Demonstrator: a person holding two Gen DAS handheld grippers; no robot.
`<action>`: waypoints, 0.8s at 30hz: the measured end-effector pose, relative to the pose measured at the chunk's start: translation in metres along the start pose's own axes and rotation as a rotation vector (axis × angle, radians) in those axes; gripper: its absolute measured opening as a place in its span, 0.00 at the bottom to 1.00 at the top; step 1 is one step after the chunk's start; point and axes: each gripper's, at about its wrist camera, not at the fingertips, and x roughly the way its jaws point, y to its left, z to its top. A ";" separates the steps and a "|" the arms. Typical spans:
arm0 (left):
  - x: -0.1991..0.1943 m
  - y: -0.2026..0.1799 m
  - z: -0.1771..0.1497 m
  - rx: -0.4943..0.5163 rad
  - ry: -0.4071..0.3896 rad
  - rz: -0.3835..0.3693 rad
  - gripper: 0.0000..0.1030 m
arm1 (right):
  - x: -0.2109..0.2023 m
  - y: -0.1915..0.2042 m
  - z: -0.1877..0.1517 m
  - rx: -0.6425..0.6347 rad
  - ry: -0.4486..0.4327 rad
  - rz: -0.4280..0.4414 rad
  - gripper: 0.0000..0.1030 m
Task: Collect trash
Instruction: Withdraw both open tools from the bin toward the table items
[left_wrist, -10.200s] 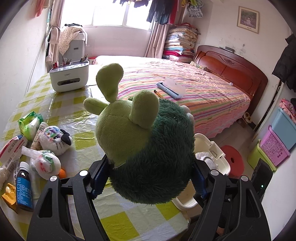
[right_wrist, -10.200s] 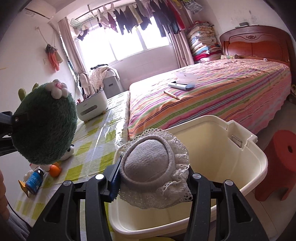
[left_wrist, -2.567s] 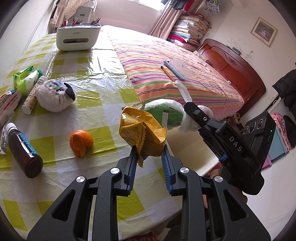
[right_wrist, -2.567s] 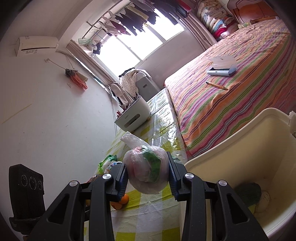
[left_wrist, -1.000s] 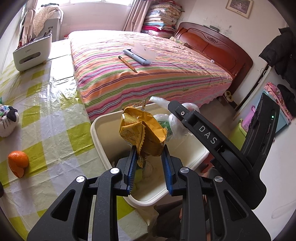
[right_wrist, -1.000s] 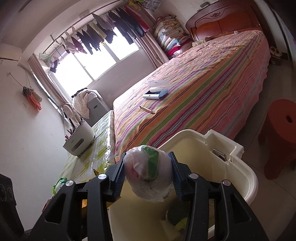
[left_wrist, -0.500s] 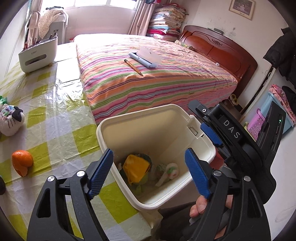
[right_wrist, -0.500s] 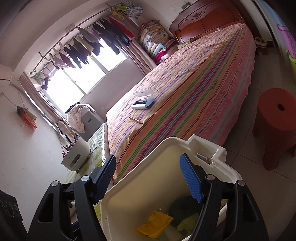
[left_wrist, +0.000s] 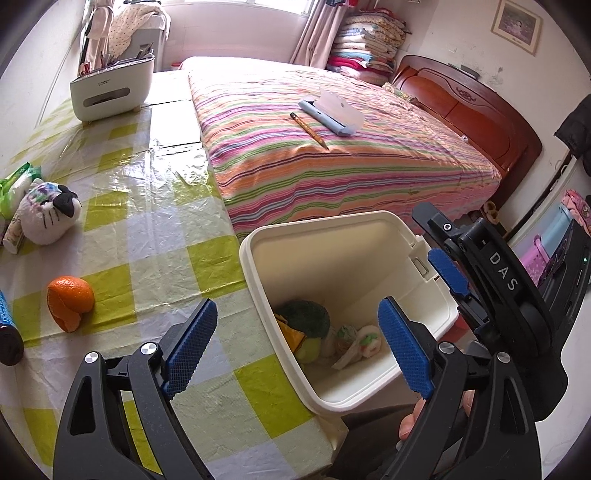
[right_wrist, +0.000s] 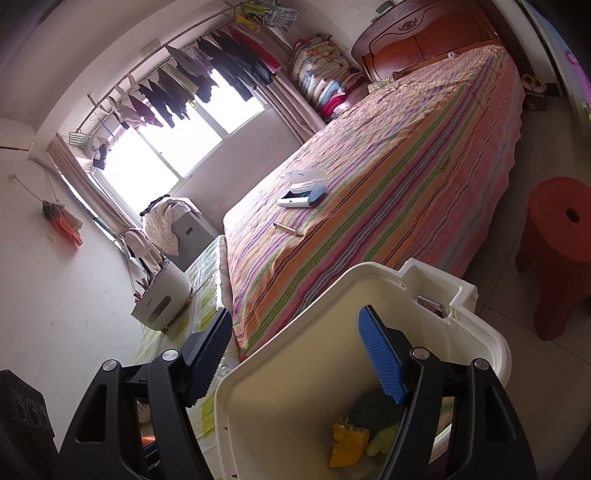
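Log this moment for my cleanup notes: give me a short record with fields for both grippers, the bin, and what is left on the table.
left gripper: open, empty, jaws just opened, over the bin
right gripper: open, empty, jaws just opened, over the bin
bin: holds yellow wrapper, green plush, small bag
table: orange, cat toy, bottle, organizer

bed (left_wrist: 332, 147) with striped cover, pencil (left_wrist: 309, 130) and blue case (left_wrist: 325, 118) lying on it; folded quilts (left_wrist: 364, 48) stacked by wooden headboard (left_wrist: 476, 107); white organizer (left_wrist: 110, 90) at far end of checked table (left_wrist: 166, 206); cat plush (left_wrist: 48, 212) on table near left edge; red stool (right_wrist: 561, 247) on floor; clothes (right_wrist: 192, 85) hung on rail over window (right_wrist: 173, 147); picture (left_wrist: 517, 22) on wall
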 end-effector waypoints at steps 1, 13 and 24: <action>-0.002 0.002 0.000 -0.003 -0.005 0.003 0.85 | 0.000 0.003 0.000 -0.005 0.003 0.006 0.67; -0.020 0.021 -0.005 -0.001 -0.011 0.063 0.85 | 0.016 0.043 -0.022 -0.083 0.082 0.076 0.67; -0.040 0.046 -0.014 0.020 -0.024 0.123 0.85 | 0.029 0.077 -0.044 -0.157 0.153 0.119 0.67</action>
